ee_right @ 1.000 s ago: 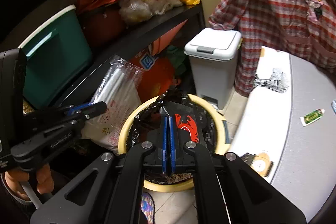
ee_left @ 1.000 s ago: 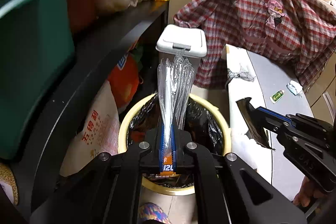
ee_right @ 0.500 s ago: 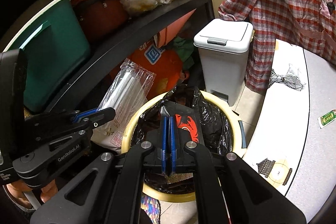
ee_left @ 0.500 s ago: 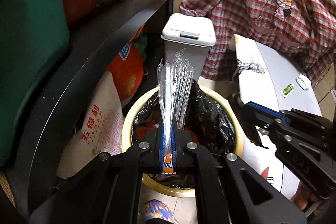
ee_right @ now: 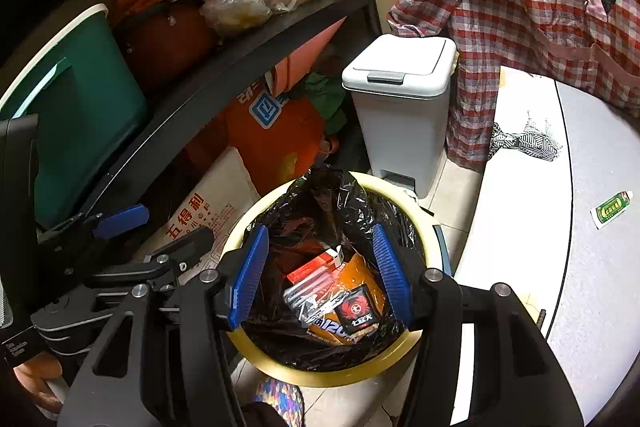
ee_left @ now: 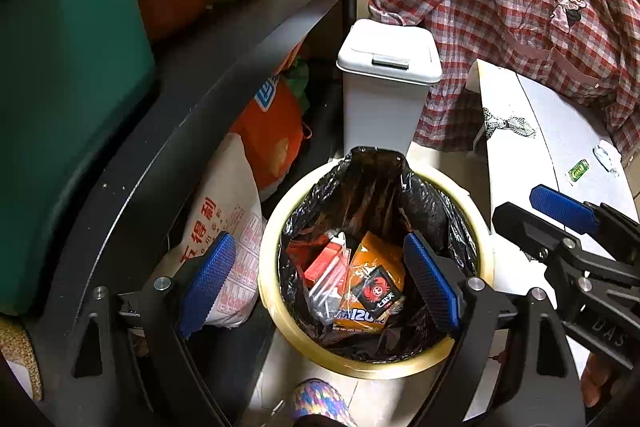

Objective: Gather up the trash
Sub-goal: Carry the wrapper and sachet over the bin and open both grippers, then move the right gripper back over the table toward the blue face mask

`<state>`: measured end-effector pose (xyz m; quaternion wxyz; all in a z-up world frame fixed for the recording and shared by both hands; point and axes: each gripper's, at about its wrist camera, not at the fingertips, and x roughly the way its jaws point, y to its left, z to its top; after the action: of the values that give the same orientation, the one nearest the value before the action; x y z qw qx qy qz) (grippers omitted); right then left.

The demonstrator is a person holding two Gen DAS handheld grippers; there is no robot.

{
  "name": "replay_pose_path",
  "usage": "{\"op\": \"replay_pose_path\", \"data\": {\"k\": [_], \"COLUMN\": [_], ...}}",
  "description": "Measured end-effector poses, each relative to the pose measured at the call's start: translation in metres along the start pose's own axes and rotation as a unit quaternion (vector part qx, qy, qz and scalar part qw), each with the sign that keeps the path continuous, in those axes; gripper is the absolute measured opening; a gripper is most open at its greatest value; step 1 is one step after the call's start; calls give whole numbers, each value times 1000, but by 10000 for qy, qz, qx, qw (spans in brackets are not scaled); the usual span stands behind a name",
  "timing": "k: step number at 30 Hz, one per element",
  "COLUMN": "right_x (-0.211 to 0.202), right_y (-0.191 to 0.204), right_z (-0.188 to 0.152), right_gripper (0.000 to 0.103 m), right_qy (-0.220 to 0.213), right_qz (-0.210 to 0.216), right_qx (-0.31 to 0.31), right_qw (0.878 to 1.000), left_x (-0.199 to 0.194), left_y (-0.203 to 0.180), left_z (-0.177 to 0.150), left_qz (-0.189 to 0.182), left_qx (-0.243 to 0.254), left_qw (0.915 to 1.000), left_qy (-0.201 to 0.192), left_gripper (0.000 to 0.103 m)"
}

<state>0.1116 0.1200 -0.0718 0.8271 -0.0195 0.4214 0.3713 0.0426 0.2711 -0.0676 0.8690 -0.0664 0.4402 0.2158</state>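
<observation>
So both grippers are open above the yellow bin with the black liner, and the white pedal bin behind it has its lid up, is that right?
Not quite: the white pedal bin has its lid shut, as the right wrist view shows. Both the left gripper and right gripper are open above the yellow bin.

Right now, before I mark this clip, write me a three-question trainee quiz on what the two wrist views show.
1. True or false: the left gripper is shut on a wrapper.
2. Multiple choice: the small black packet with a red emblem lies
A) on the grey table
B) inside the yellow bin lined with a black bag
C) on the dark shelf
3. Fill in: the white pedal bin behind the yellow bin has its lid ____.

Key
1. False: both the left gripper and the right gripper have their jaws apart and empty above the bin.
2. B
3. closed
</observation>
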Motion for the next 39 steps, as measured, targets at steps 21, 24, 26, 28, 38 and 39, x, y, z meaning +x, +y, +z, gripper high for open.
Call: {"op": "replay_pose_path", "data": {"k": [21,24,26,28,38,39], "right_x": [-91,-107,-117,-126,-149,-150], "right_y": [-67,-90,-108,-126,-236,-247], "right_z": [-23,-30,-34,-38,-49,-47], "right_gripper": [69,69,69,69,69,69], "right_qy": [-492,-546,-578,-601,-792,-820], "right_qz": [-918,-1141,-1327,-1500,-2121,-2168], "right_qx": [282,380,430,478,1016,1079], "right_qw": [9942,9912,9885,9857,9687,9668], "left_x": [-31,-29,-26,-23,-9,-8], "left_y": [-65,-84,-95,-111,-166,-168], "left_z": [7,10,12,14,15,16], "left_qz": [-742,-877,-934,-992,-1043,-1059], "left_qx": [237,251,284,326,820,834], "left_qw": [9949,9936,9930,9924,9892,9890], "left_qy": [-645,-671,-660,-647,-618,-607], "left_gripper": [84,84,84,84,84,84]}}
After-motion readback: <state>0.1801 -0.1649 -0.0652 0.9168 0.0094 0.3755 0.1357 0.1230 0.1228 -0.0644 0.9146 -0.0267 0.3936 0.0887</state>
